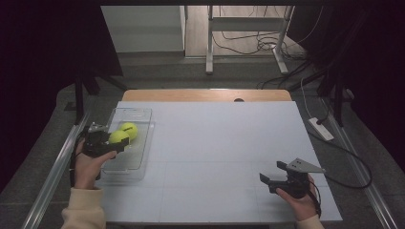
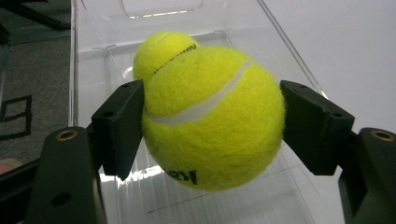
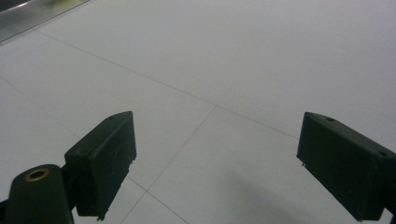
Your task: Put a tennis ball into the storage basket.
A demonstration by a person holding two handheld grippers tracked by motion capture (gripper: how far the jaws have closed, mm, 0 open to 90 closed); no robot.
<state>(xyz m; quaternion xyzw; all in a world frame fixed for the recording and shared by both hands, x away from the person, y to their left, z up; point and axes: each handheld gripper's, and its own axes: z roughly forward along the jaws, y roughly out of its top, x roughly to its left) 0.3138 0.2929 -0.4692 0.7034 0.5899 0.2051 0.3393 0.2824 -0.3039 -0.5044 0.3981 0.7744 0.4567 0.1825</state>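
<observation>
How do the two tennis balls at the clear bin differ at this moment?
The near tennis ball is clamped between the left gripper pads, over the clear bin; the far tennis ball lies free in the bin. The near ball shows its white seam and black print; the far one shows black print. Both are yellow-green and fuzzy.

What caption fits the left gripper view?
Left hand-held gripper clamps a tennis ball above a clear tray holding another ball.

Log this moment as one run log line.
left claw: shut on ball over bin | second ball: in bin | right claw: open, idle
</observation>
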